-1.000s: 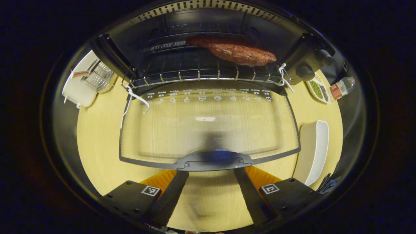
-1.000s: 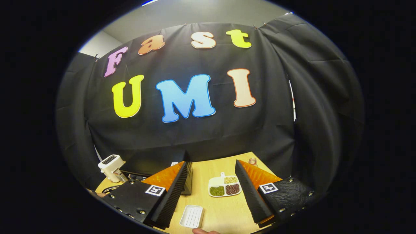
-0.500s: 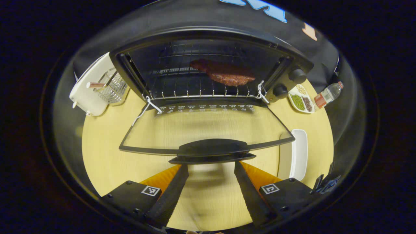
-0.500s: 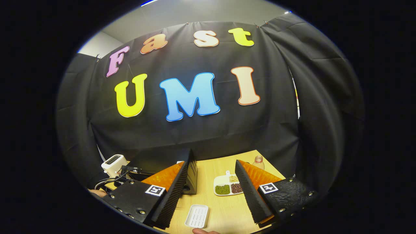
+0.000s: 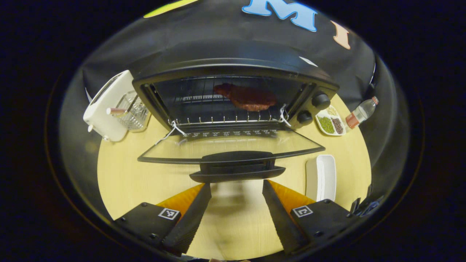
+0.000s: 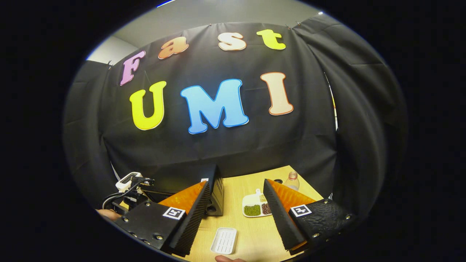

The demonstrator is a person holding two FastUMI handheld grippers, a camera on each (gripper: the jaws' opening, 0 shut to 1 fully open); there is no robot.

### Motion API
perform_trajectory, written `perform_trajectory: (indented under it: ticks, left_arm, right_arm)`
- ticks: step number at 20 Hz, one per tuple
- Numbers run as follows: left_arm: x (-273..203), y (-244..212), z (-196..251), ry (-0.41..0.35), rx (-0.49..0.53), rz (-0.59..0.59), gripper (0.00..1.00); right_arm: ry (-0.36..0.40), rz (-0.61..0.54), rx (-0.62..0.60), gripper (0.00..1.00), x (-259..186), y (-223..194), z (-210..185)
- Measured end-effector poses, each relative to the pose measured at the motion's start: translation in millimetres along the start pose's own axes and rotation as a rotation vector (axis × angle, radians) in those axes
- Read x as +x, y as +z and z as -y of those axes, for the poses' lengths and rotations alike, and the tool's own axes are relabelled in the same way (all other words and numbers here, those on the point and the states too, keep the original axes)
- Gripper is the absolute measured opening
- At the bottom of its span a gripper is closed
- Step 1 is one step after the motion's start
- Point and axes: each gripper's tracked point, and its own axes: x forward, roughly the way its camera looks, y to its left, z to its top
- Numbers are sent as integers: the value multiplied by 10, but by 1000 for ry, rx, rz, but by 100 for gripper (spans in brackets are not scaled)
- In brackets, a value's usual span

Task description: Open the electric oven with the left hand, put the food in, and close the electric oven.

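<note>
Electric oven (image 5: 233, 72), black countertop box with two knobs on its right side, sits at the back of the light wooden surface (image 5: 120, 178). Its glass door (image 5: 233, 147) is hinged down, roughly level. Food, a brown slab of grilled meat (image 5: 245, 97), already lies on the wire rack (image 5: 218, 118) inside, right of centre. White tray (image 5: 320, 176) on the surface right of the door is empty.

Left gripper (image 5: 236, 211): fingers spread wide, holding nothing, just short of the black door handle (image 5: 236, 169) and slightly below it, not touching. Right gripper (image 6: 236, 214): fingers also wide apart and empty, held high and off to the side, pointing at the booth wall above the surface.

Judged step: close the door. To do it well:
- Bring the left fingers in under the middle of the handle, or clamp it centred; an off-centre push would twist the door on its hinges.
- Follow the hinge arc, up and then forward. No straight shove, or the oven could slide back.
- White strings (image 5: 171, 131) hang at both front corners of the rack; watch they don't get pinched in the door gap.
- Meat sits well behind the rack's front edge, so it should clear the door.
- Press until the door seats flush, then release.
- Keep the right gripper clear of the swing.
</note>
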Motion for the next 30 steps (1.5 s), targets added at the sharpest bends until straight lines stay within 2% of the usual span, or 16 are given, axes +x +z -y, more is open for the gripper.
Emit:
perform_trajectory:
  ticks: [1, 4, 6, 9, 10, 11, 12, 14, 16, 17, 19, 23, 27, 29, 30]
  left_arm:
    - [3, 14, -6, 0, 2, 5, 100]
    - [-20, 59, -22, 11, 10, 20, 92]
    - [-19, 105, -49, 24, 20, 36, 100]
    - [-48, 189, -54, 24, 20, 62, 100]
    - [-59, 222, -71, 33, 24, 71, 97]
    - [-72, 247, -92, 44, 30, 78, 100]
    - [-86, 285, -103, 50, 33, 89, 96]
    - [-146, 352, -64, 41, 25, 123, 100]
    - [-232, 464, 8, 24, 22, 179, 97]
    - [-289, 531, 70, 15, 26, 227, 92]
    - [-553, 716, 271, -18, 16, 363, 100]
    - [-1499, 1090, 533, -48, -10, 657, 95]
    - [-2500, 1391, 625, 17, -13, 906, 95]
    - [-2928, 1480, 567, 88, -9, 1055, 96]
    - [-3053, 1481, 557, 120, 0, 1093, 97]
  right_arm:
    - [2, -7, 12, 90, -3, -22, 4]
    - [2, -7, 25, 90, -16, -30, 20]
    - [2, -11, 22, 90, -23, -45, 28]
    - [2, -14, 18, 90, -12, -40, 28]
    - [4, -15, 16, 90, 1, -45, 25]
    - [5, -16, 13, 90, 0, -49, 27]
    - [7, -18, 10, 90, -6, -55, 36]
    - [10, -17, 7, 90, 0, -37, 45]
    - [12, -12, 3, 90, -2, -17, 49]
    - [1, -7, -4, 90, 4, 16, 75]
    - [-9, 4, -18, 90, 9, 59, 131]
    - [13, 49, -57, 90, -30, 325, 161]
    - [42, 103, -84, 90, -83, 659, 169]
    - [64, 126, -104, 90, -101, 802, 159]
    - [77, 137, -106, 90, -112, 864, 149]
